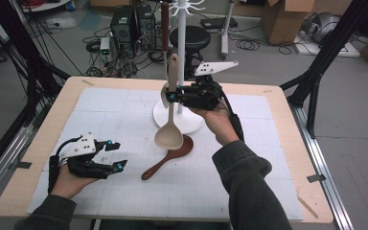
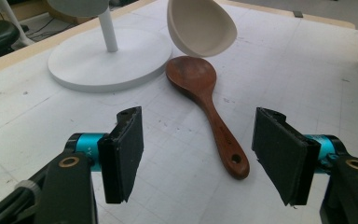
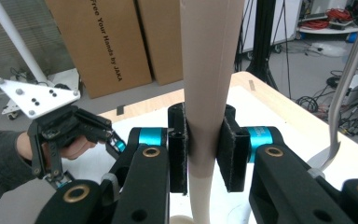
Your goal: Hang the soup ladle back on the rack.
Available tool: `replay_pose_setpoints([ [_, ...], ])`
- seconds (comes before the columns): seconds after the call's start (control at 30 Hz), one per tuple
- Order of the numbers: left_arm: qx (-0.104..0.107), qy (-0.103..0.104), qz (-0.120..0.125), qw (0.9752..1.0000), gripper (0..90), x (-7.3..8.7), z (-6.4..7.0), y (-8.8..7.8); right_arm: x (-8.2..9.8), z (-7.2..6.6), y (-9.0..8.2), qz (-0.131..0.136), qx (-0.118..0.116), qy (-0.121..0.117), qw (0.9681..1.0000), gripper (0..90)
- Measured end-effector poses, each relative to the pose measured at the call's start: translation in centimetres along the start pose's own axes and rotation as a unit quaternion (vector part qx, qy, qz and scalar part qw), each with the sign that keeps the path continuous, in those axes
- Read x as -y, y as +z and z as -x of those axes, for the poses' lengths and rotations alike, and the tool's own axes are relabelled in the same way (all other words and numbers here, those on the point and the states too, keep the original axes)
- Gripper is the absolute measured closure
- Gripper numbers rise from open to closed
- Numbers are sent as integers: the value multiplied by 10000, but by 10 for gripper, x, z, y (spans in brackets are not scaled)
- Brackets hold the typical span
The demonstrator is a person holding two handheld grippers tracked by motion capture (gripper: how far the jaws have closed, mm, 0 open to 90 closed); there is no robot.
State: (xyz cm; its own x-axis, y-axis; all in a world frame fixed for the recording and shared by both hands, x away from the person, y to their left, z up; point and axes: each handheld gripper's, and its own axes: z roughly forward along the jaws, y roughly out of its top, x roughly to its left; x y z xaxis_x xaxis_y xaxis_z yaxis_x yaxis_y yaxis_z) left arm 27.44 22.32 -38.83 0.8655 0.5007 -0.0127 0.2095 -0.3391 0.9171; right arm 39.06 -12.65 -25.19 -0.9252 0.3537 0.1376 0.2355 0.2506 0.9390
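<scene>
My right gripper (image 1: 171, 97) is shut on the handle of a cream ladle-shaped spoon (image 1: 169, 136). The spoon hangs upright, bowl down, just above the mat in front of the white stand's round base (image 1: 191, 122). In the right gripper view the pads (image 3: 228, 149) press on both sides of the cream handle (image 3: 209, 70). A dark brown wooden spoon (image 1: 170, 158) lies flat on the mat, its bowl under the cream bowl. My left gripper (image 1: 119, 155) rests open at the front left. In its own view the jaws (image 2: 198, 154) stand wide, empty, facing the brown spoon (image 2: 200, 84) and the cream bowl (image 2: 203, 25).
A dark-handled utensil (image 1: 165, 24) hangs from the stand's white pole (image 1: 179, 28). A curved metal handle (image 3: 349, 70) shows at the right of the right gripper view. The white mat (image 1: 100, 110) covers the wooden table (image 1: 287, 120). A stool, computers and boxes stand beyond the far edge.
</scene>
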Motion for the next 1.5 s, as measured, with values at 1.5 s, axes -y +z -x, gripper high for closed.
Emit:
replay_pose_setpoints([
  [1.5,-137,-108,210,9996,282,1,-6,-8,-73,41,17,-7,403,91,9991,765],
])
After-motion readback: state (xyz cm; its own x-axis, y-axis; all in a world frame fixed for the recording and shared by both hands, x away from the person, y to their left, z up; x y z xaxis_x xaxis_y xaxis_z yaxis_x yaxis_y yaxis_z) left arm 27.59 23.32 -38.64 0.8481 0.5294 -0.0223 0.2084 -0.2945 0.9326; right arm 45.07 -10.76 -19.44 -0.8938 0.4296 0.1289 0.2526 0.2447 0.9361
